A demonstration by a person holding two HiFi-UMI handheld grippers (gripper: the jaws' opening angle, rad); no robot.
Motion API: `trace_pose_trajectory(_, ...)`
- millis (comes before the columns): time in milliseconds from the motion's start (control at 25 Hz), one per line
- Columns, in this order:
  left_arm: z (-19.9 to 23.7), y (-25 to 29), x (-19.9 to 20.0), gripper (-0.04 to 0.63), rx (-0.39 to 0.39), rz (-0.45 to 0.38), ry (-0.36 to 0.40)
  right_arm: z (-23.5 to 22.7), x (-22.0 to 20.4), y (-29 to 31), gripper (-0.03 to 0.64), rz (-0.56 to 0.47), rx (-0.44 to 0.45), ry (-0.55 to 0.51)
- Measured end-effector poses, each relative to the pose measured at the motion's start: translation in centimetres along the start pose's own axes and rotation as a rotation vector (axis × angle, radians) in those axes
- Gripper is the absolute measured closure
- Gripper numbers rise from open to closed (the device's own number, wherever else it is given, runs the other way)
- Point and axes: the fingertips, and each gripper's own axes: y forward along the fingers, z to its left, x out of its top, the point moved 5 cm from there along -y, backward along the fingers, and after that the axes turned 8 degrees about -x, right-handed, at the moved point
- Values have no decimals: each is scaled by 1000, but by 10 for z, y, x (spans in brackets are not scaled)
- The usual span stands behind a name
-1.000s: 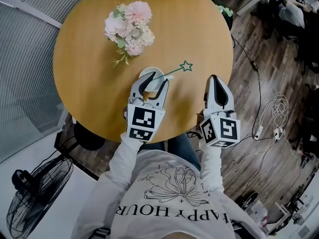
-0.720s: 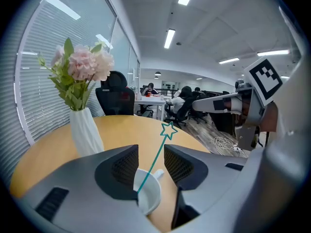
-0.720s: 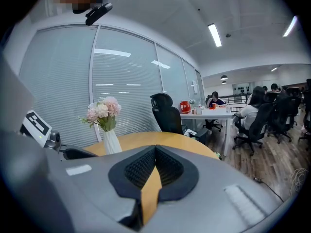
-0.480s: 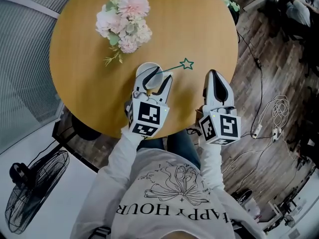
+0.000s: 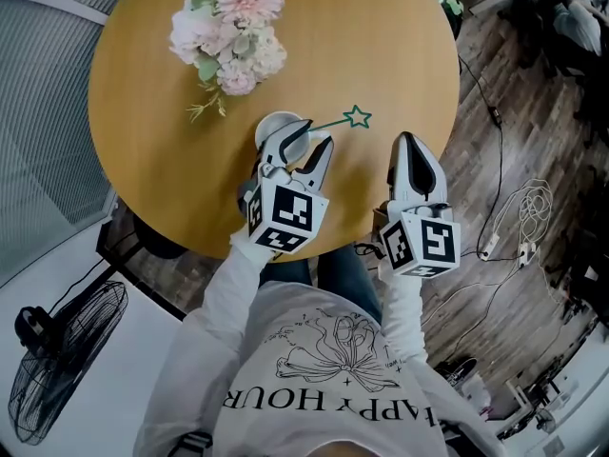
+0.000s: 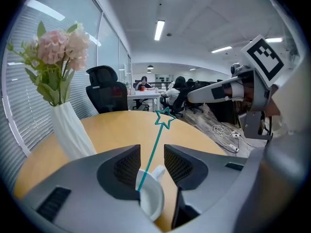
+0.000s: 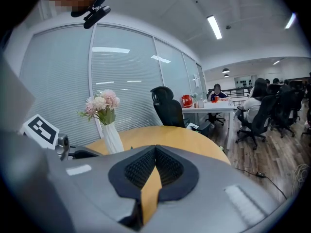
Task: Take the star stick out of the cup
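Observation:
A white cup (image 5: 278,128) stands on the round wooden table (image 5: 152,112). A thin teal star stick (image 5: 356,117) leans out of it toward the right. My left gripper (image 5: 303,147) is open, with one jaw on each side of the cup. In the left gripper view the cup (image 6: 151,198) sits low between the jaws, and the star stick (image 6: 156,142) rises through the gap. My right gripper (image 5: 411,147) is shut and empty over the table's near right edge, a little right of the star. Its pads meet in the right gripper view (image 7: 155,152).
A white vase of pink flowers (image 5: 226,29) stands beyond the cup at the far left. The table edge runs just under both grippers. Cables (image 5: 519,219) lie on the wood floor to the right, and a fan (image 5: 67,350) stands at the lower left. Office chairs and people are far behind.
The head view has drifted, so the table sits slightly higher and further left. My left gripper has turned a little while staying around the cup. The right gripper has hardly moved.

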Motion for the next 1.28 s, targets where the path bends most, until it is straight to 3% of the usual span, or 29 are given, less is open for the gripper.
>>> trace_pose_trajectory(520, 0, 23, -2, 448, -30, 54, 80, -6, -14, 4, 606, 38, -9, 20)
trace_pose_trajectory(840, 4, 31, -3, 538, -27, 101, 166, -6, -17, 10, 606, 48, -6, 16)
trace_pose_trajectory(1280, 8, 30, -1, 584, -6, 102, 178, -7, -11, 13, 606, 40, -3, 23)
